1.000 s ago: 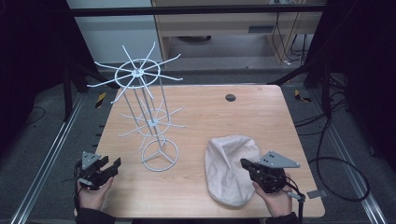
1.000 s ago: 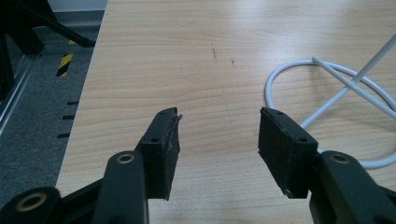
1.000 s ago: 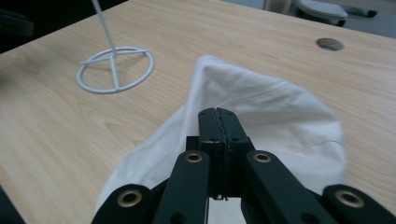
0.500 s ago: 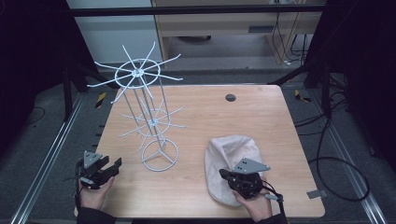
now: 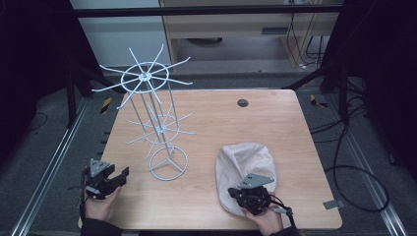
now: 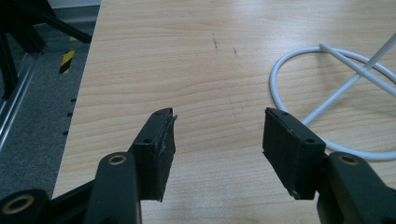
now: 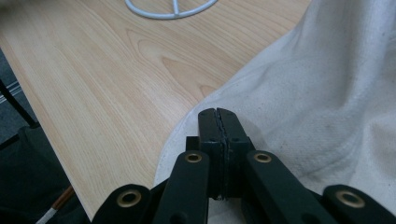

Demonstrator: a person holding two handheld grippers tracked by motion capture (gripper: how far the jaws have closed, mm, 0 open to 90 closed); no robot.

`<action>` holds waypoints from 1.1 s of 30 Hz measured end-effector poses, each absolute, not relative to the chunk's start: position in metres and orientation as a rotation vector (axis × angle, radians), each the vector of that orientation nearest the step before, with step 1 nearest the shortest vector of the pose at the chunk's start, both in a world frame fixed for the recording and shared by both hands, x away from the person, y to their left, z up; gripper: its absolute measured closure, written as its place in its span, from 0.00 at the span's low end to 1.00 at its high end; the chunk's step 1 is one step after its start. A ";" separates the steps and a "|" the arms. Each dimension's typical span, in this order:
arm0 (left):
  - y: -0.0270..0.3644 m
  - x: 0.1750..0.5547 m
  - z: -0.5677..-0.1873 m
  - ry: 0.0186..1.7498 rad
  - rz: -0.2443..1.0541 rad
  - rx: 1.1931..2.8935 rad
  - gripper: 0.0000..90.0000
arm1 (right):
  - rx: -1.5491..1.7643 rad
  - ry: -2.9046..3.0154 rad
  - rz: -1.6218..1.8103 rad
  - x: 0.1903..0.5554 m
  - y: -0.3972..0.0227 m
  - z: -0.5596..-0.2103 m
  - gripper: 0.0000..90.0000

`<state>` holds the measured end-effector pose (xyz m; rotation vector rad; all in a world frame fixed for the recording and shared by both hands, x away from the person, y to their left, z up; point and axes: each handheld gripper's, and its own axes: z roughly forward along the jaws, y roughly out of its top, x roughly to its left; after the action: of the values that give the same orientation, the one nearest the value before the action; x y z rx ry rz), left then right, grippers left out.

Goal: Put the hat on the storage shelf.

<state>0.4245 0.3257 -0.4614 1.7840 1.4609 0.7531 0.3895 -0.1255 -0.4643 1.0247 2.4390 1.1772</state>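
Note:
A cream cloth cap [image 5: 246, 164] lies crumpled on the wooden table [image 5: 255, 123] at the front right. My right gripper [image 5: 242, 194] sits over the cap's near edge with its jaws pressed together. In the right gripper view its tips [image 7: 219, 115] are closed flat against each other just above the cap [image 7: 327, 93], with no fabric between them. A white wire rack [image 5: 147, 78] with radiating arms stands left of centre on a ring base [image 5: 168, 163]. My left gripper [image 5: 117, 175] rests open at the front left corner. In its own view the left gripper [image 6: 217, 135] holds nothing and the ring base [image 6: 363, 70] lies ahead to the right.
A small dark round hole [image 5: 242, 103] sits near the table's far edge. Metal rails [image 5: 49, 167] and cables [image 5: 344, 162] run along the floor on both sides. The table's left edge [image 6: 86, 79] drops off close to the left gripper.
My right gripper has moved left and down, from the cap's right side to over its near edge. The left gripper has stayed in place.

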 end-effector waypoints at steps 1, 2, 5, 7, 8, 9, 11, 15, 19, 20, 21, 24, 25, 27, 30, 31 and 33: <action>0.326 0.425 -0.461 1.461 0.753 1.784 0.48 | 1.025 2.439 1.177 0.389 -0.125 -0.464 1.00; 0.326 0.424 -0.461 1.461 0.754 1.783 0.48 | 1.026 2.442 1.176 0.389 -0.127 -0.464 1.00; 0.326 0.424 -0.461 1.461 0.753 1.784 0.48 | 1.032 2.444 1.161 0.389 -0.128 -0.464 1.00; 0.326 0.424 -0.461 1.460 0.753 1.784 0.48 | 1.040 2.448 1.149 0.389 -0.130 -0.465 1.00; 0.326 0.424 -0.461 1.460 0.754 1.785 0.47 | 1.068 2.449 1.139 0.389 -0.133 -0.465 1.00; 0.326 0.424 -0.462 1.460 0.755 1.786 0.47 | 1.068 2.449 1.139 0.389 -0.133 -0.465 1.00; 0.325 0.425 -0.462 1.457 0.757 1.795 0.47 | 1.078 2.449 1.130 0.388 -0.136 -0.466 1.00; 0.324 0.426 -0.462 1.456 0.760 1.803 0.46 | 1.088 2.445 1.106 0.387 -0.143 -0.466 1.00; 0.325 0.425 -0.462 1.454 0.761 1.800 0.45 | 1.102 2.429 1.085 0.385 -0.151 -0.466 1.00; 0.325 0.425 -0.463 1.456 0.760 1.801 0.45 | 1.121 2.423 1.077 0.384 -0.156 -0.465 1.00; 0.325 0.425 -0.463 1.456 0.760 1.801 0.45 | 1.121 2.423 1.077 0.384 -0.156 -0.465 1.00; 0.325 0.426 -0.464 1.457 0.759 1.806 0.45 | 1.142 2.411 1.078 0.383 -0.162 -0.465 1.00; 0.324 0.426 -0.464 1.458 0.759 1.807 0.44 | 1.149 2.406 1.070 0.382 -0.165 -0.465 0.99; 0.324 0.426 -0.464 1.457 0.759 1.808 0.44 | 1.158 2.399 1.065 0.382 -0.170 -0.464 0.99; 0.324 0.426 -0.464 1.459 0.759 1.810 0.44 | 1.175 2.385 1.048 0.381 -0.177 -0.463 0.99; 0.325 0.426 -0.464 1.458 0.758 1.810 0.44 | 1.177 2.383 1.046 0.381 -0.178 -0.463 0.99; 0.325 0.426 -0.464 1.457 0.759 1.810 0.44 | 1.185 2.374 1.034 0.381 -0.183 -0.463 0.98</action>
<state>0.4263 0.3246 -0.4638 1.8095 1.4574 0.7588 0.3805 -0.1826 -0.4628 1.1849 2.3743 1.0336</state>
